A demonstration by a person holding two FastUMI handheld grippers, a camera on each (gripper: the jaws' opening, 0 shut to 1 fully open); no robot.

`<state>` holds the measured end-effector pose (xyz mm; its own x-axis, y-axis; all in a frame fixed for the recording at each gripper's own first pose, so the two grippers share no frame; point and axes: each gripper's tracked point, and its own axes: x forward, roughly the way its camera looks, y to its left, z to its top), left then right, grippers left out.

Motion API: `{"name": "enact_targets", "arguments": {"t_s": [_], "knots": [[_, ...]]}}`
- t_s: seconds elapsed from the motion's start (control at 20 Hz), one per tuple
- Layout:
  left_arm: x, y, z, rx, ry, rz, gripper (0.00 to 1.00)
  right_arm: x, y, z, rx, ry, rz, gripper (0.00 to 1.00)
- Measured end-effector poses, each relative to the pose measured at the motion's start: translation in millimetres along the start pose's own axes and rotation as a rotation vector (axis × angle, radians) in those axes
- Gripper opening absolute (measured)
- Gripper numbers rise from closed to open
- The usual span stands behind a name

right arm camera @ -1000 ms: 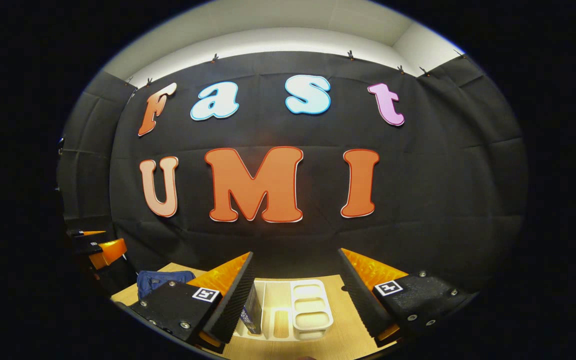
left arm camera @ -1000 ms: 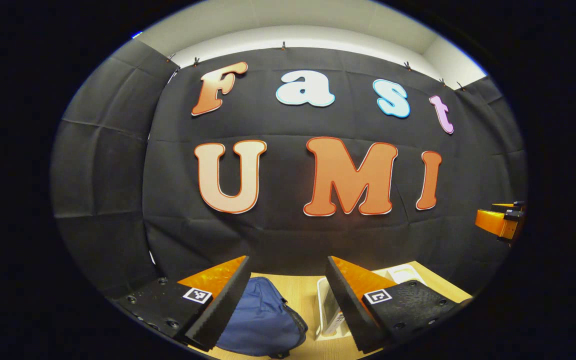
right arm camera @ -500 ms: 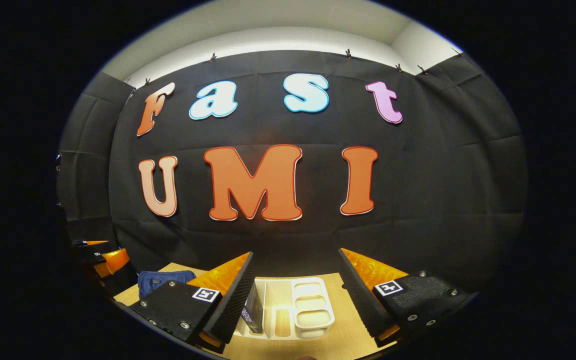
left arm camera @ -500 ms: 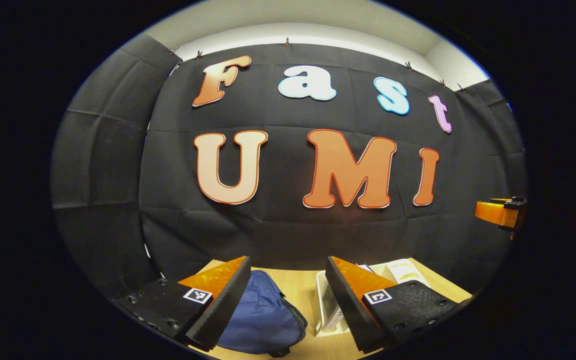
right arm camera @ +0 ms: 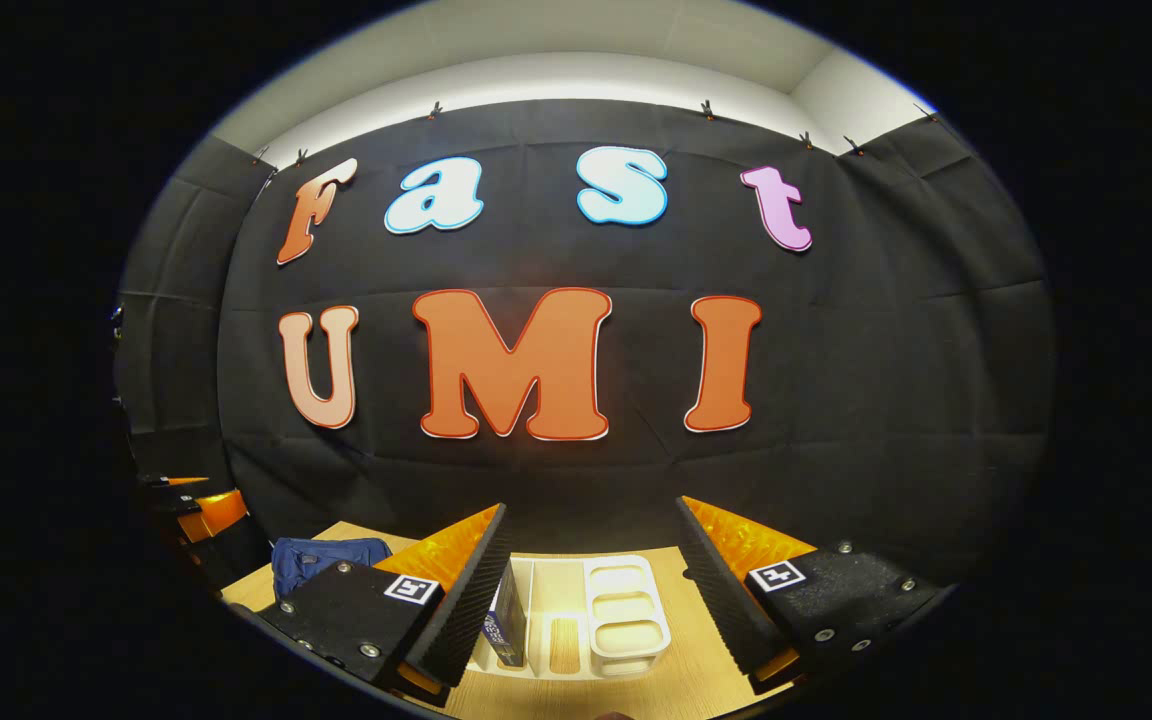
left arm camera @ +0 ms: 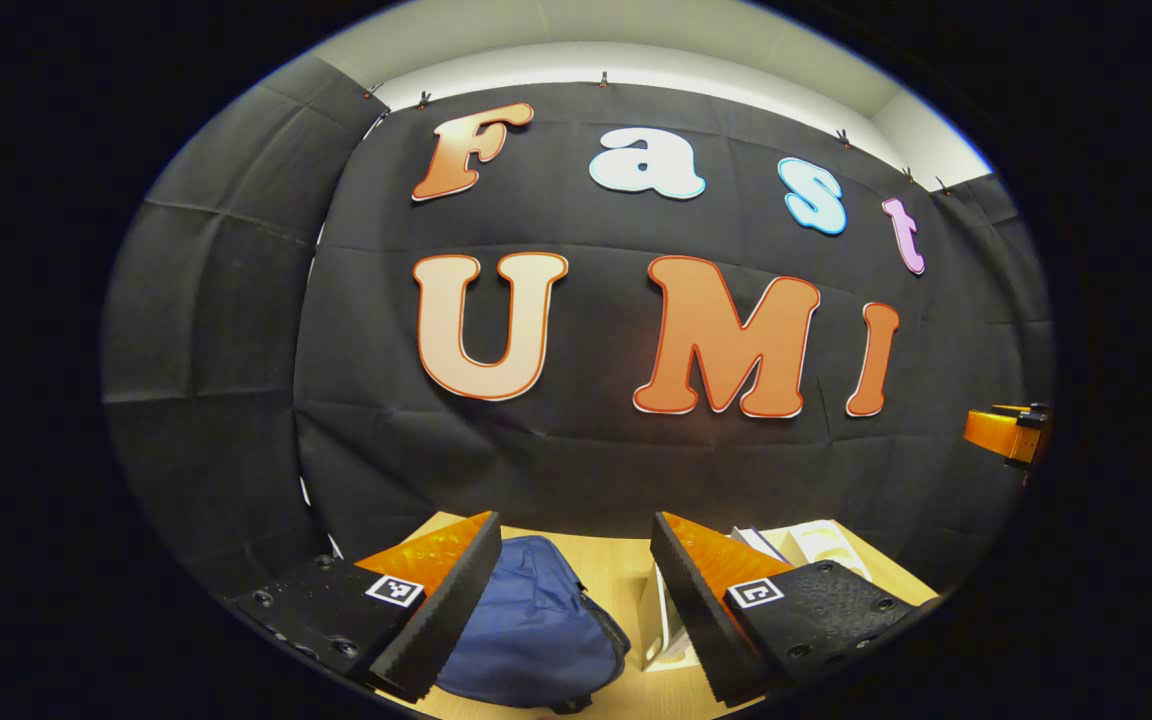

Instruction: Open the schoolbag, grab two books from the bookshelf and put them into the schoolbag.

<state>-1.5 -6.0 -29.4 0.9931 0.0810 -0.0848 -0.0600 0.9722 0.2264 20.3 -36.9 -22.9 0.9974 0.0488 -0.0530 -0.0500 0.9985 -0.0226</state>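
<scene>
Hovering above the wooden table point(right arm camera: 681, 685), left gripper point(left arm camera: 571, 560) wide open, empty; blue schoolbag point(left arm camera: 526, 630) below at 6 o'clock. Right gripper point(right arm camera: 591, 555) also spread, empty, over the white bookshelf point(right arm camera: 626, 620); a book point(right arm camera: 508, 625) stands upright in it at 7 o'clock.

Navy-blue schoolbag point(left arm camera: 531, 625) down on the pale, wood-grain table point(right arm camera: 696, 670), a white bookshelf point(right arm camera: 626, 615) beside it with a dark blue book point(right arm camera: 508, 625), all against the plain black cloth wall point(right arm camera: 886, 400).
</scene>
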Motion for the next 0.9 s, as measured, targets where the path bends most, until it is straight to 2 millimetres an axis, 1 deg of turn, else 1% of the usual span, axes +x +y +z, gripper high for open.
{"name": "enact_targets", "arguments": {"t_s": [0.15,0.25,0.35,0.45,0.5,0.55,0.6,0.65,0.7,0.75,0.8,0.85,0.9], "knots": [[-1,0,6,0.011,-0.015,-0.001,0.94,1,3,0,-0.005,0.001,0.005,0.97],[-2,-2,6,0.039,-0.017,0.004,0.94,1,1,-3,-0.001,0.007,0.004,0.97],[-1,-2,-3,0.1,-0.004,0.018,0.94,1,-1,-6,0.007,0.015,0.0,0.97],[-2,1,-15,0.191,0.005,0.036,0.94,0,-7,-11,0.015,0.026,-0.009,0.97],[-3,2,-27,0.244,0.02,0.043,0.95,1,-10,-13,0.018,0.032,-0.014,0.97],[0,5,-42,0.307,0.044,0.049,0.99,0,-13,-16,0.019,0.038,-0.02,0.97],[0,8,-58,0.375,0.072,0.048,0.95,0,-17,-19,0.02,0.045,-0.027,0.97],[-1,9,-75,0.445,0.103,0.041,1.0,-1,-20,-22,0.02,0.053,-0.033,0.97],[-1,7,-92,0.511,0.127,0.028,0.95,-2,-24,-26,0.019,0.061,-0.04,0.97],[0,5,-108,0.571,0.147,0.013,0.95,-3,-28,-28,0.018,0.07,-0.049,0.97],[4,-1,-126,0.624,0.16,-0.005,1.0,-4,-34,-32,0.018,0.08,-0.058,0.97],[7,-7,-145,0.66,0.181,-0.031,1.0,-4,-39,-36,0.019,0.09,-0.067,0.97],[7,-16,-164,0.669,0.204,-0.059,0.95,-5,-43,-39,0.02,0.102,-0.076,0.97]]}}
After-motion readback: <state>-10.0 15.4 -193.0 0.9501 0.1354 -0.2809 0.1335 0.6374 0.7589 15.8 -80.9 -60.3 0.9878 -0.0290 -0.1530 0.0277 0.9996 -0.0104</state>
